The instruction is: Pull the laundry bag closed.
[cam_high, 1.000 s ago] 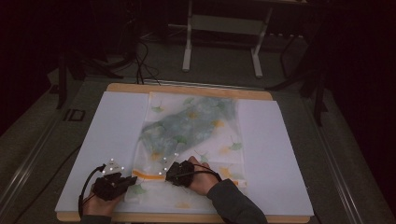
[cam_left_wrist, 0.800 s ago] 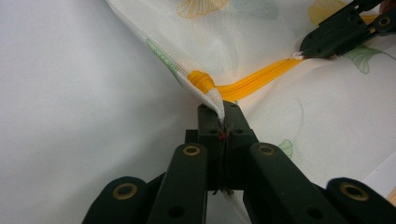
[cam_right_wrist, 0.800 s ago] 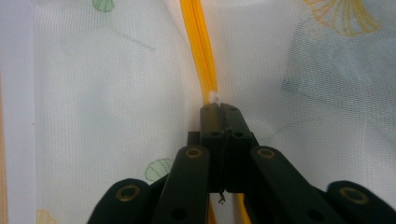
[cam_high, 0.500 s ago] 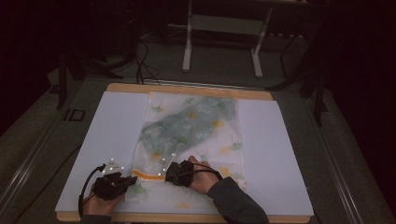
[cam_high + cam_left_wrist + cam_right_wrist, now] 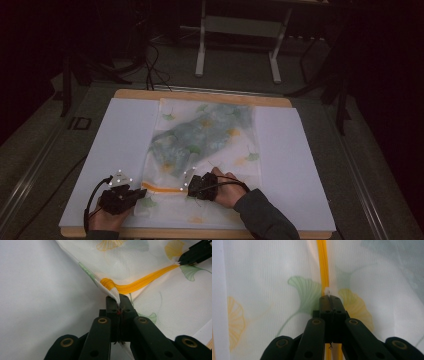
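between both clamped claws, mesh bag's [image 5: 205, 142] orange zipper [image 5: 161, 188]

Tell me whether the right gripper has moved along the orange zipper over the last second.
No. In the high view the right gripper sits at the same spot on the orange zipper, equally far from the table's near edge as before.

**Grippers and sleeve: appearance**

Left gripper [image 5: 119, 301] and right gripper [image 5: 330, 300]: matte black, two flat jaws on paired link arms with brass-ringed pivot holes and small screws. Black cable [image 5: 91, 200] loops from left unit. White dots dot both tops. Right forearm wears dark grey-green sleeve [image 5: 262, 217].
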Action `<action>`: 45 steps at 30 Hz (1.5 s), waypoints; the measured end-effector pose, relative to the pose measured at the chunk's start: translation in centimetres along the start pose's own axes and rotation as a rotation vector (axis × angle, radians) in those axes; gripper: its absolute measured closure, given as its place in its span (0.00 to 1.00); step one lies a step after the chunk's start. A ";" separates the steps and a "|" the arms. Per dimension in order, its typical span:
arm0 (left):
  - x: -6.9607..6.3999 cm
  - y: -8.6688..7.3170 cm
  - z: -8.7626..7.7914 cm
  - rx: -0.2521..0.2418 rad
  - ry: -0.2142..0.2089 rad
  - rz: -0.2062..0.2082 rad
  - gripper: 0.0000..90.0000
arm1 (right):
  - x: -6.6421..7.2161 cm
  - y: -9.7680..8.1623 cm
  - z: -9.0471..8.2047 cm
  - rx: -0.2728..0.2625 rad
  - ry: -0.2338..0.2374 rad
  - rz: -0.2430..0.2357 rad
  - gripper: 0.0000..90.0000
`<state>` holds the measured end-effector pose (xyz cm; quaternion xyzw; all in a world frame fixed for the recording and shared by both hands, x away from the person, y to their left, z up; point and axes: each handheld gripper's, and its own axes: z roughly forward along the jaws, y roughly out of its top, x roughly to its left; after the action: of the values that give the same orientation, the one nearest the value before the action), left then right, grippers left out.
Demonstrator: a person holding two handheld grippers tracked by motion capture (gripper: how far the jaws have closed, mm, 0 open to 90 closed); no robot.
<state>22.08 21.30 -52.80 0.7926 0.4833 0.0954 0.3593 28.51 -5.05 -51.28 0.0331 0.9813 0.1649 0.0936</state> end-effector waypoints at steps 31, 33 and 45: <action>0.1 0.0 -0.1 0.000 0.002 0.001 0.98 | -0.6 -5.9 -2.1 0.039 -0.030 0.048 1.00; 0.1 0.0 -0.1 0.000 0.001 0.002 0.98 | -0.7 -6.2 -2.2 0.036 -0.028 0.055 1.00; 0.1 0.0 -0.1 0.000 0.002 0.002 0.98 | -0.8 -7.4 -2.7 0.046 -0.038 0.069 1.00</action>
<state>22.08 21.47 -52.74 0.7930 0.4830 0.0966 0.3586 28.49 -12.99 -51.12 0.0723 0.9812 0.1447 0.1058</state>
